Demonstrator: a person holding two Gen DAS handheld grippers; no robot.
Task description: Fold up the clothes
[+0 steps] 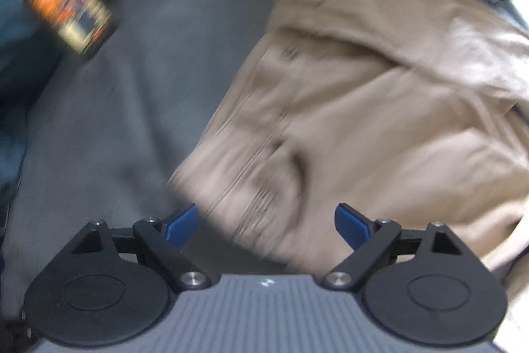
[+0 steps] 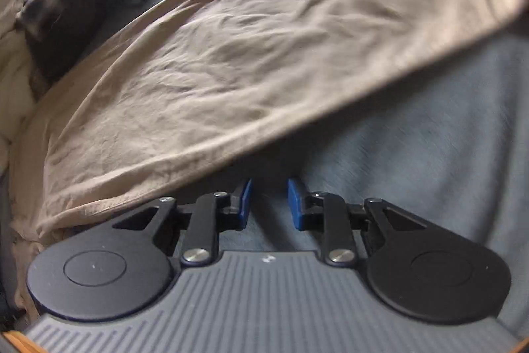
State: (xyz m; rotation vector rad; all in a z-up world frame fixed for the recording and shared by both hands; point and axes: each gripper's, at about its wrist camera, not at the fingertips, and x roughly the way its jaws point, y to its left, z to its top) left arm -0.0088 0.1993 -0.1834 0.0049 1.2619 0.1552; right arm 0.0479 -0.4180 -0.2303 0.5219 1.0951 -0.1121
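Lying spread and creased across the grey fabric-covered surface (image 2: 429, 154), probably a bed: the beige cotton garment (image 2: 248, 55), its near hem running diagonally. Hovering wide open and empty over the blurred, rumpled part: left tongs (image 1: 267, 220). Hanging narrowly parted, gripping nothing, just off the hem: right tongs (image 2: 270, 200). Between folds, seemingly. Needing next: closing on the hem edge, lifting cleanly over.

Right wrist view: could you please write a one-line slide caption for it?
Right hand-held gripper, jaws slightly apart and empty, hovers over grey bedding beside the edge of a beige garment.
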